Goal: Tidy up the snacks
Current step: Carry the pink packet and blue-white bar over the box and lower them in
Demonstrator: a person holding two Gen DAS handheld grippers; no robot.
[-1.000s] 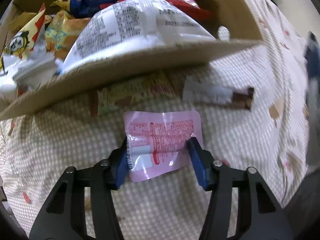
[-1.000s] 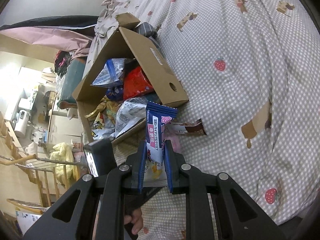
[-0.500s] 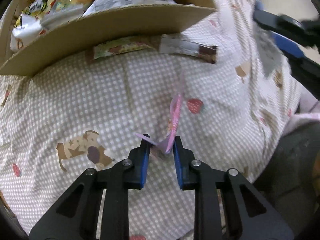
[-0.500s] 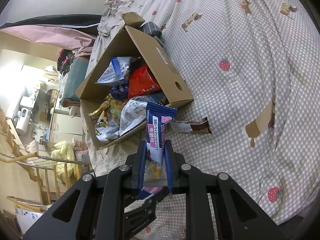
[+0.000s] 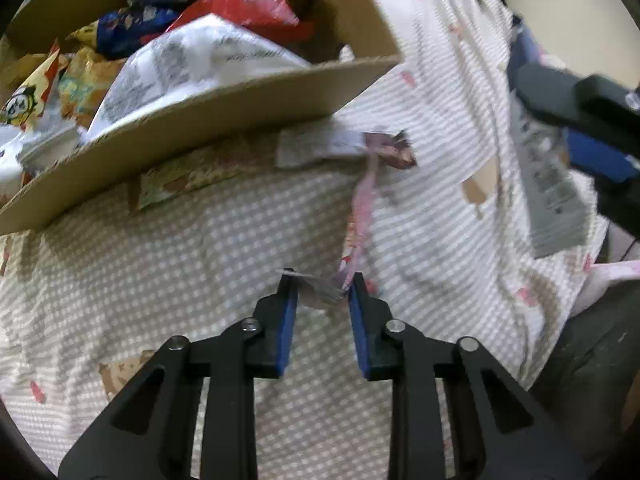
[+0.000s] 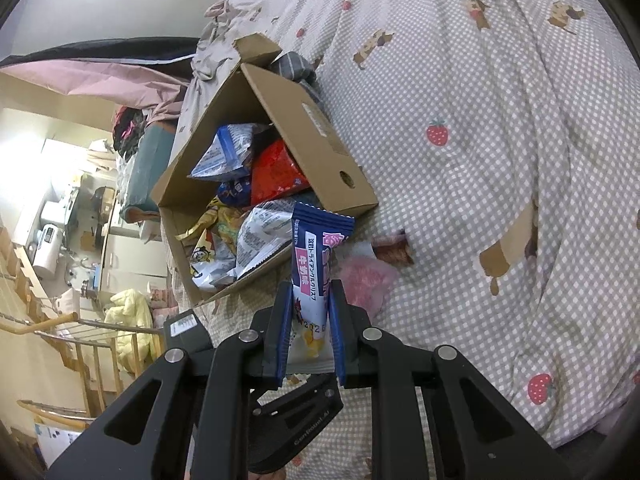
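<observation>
My left gripper (image 5: pixel 322 280) is shut on a thin pink snack packet (image 5: pixel 360 220), held edge-on above the checked bedspread (image 5: pixel 180 272). The packet also shows in the right wrist view (image 6: pixel 366 280). My right gripper (image 6: pixel 310 292) is shut on a blue and white snack bar wrapper (image 6: pixel 316 256), held upright in front of the cardboard box (image 6: pixel 320 152). The box (image 5: pixel 224 100) lies open and holds several snack bags. The right gripper and its wrapper (image 5: pixel 548 184) show at the right of the left wrist view.
A brown-ended wrapper (image 5: pixel 352 146) and a yellow patterned packet (image 5: pixel 180 178) lie on the bedspread against the box wall. The bed edge drops off at the right (image 5: pixel 580 300). Room clutter and a drying rack (image 6: pixel 80 320) stand beyond the bed on the left.
My left gripper shut on the pink packet and lifted it off the bedspread, turning it edge-on. The right gripper kept its blue wrapper and moved slightly closer to the box.
</observation>
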